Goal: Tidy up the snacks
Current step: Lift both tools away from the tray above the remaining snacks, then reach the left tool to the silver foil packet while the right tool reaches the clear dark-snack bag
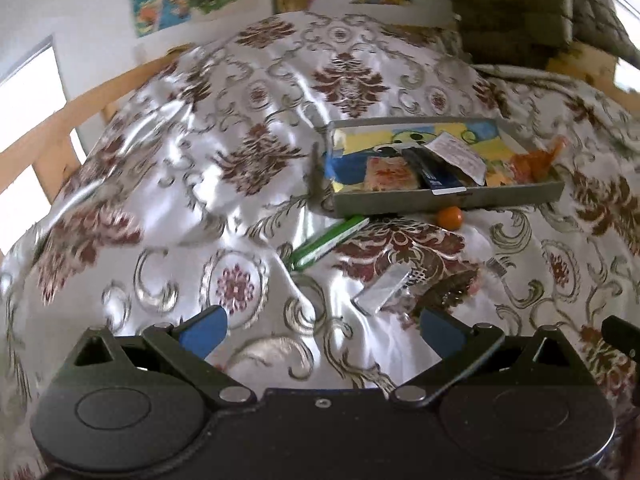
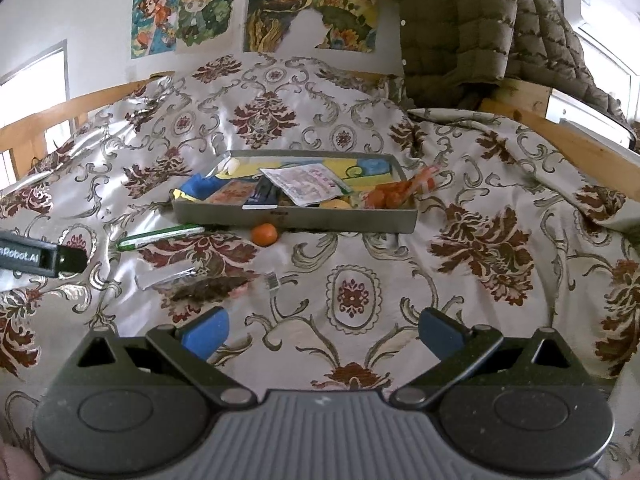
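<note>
Both grippers — left (image 1: 324, 332), right (image 2: 324, 334) — gape wide and empty; the tray (image 2: 296, 218) is part-filled. Likely next: lower onto the silver packet (image 1: 382, 290) — flat, needing an edge pinch.

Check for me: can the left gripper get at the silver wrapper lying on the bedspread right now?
Probably yes. The left gripper has its jaws wide open and empty, and the silver wrapper lies just ahead on the bedspread with nothing between them.
</note>
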